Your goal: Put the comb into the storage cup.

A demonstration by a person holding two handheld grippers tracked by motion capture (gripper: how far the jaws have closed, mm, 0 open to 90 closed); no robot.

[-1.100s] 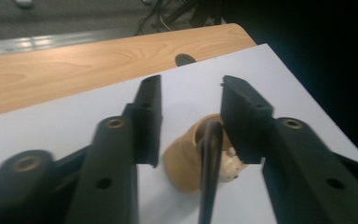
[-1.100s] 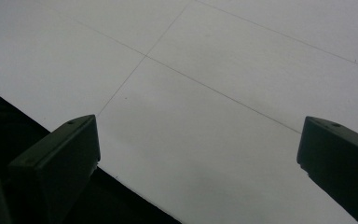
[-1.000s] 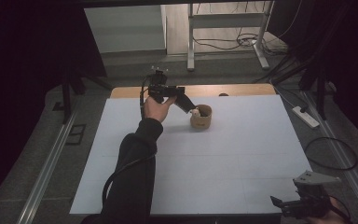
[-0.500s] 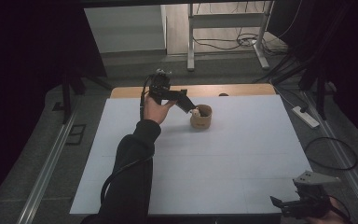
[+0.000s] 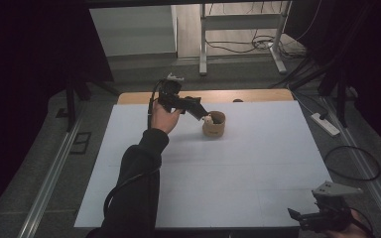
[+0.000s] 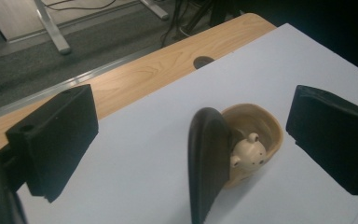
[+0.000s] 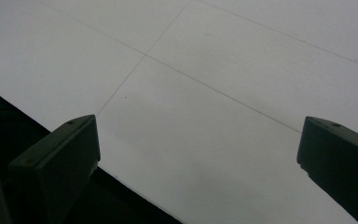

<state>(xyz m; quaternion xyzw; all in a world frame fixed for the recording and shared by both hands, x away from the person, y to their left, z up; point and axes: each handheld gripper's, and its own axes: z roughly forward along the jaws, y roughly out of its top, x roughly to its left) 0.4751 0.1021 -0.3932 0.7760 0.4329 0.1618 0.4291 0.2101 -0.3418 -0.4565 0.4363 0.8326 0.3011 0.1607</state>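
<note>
While your left hand-held gripper (image 6: pixel 205 154) has crept closer since a second ago, jaws spread — small cup (image 5: pixel 214 124) with toy figure (image 6: pixel 248 151) sits near worktop far edge — grasp looks imminent. Right hand-held gripper (image 5: pixel 311 219) spread, idle at near right corner.

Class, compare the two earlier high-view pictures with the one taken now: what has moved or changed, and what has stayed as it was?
Little has changed. The left gripper has edged slightly closer to the small tan bowl, jaws open. The bowl stays in place on the white table, still holding its little cream figure and a dark curved piece. The right gripper stays open at the near corner.
</note>
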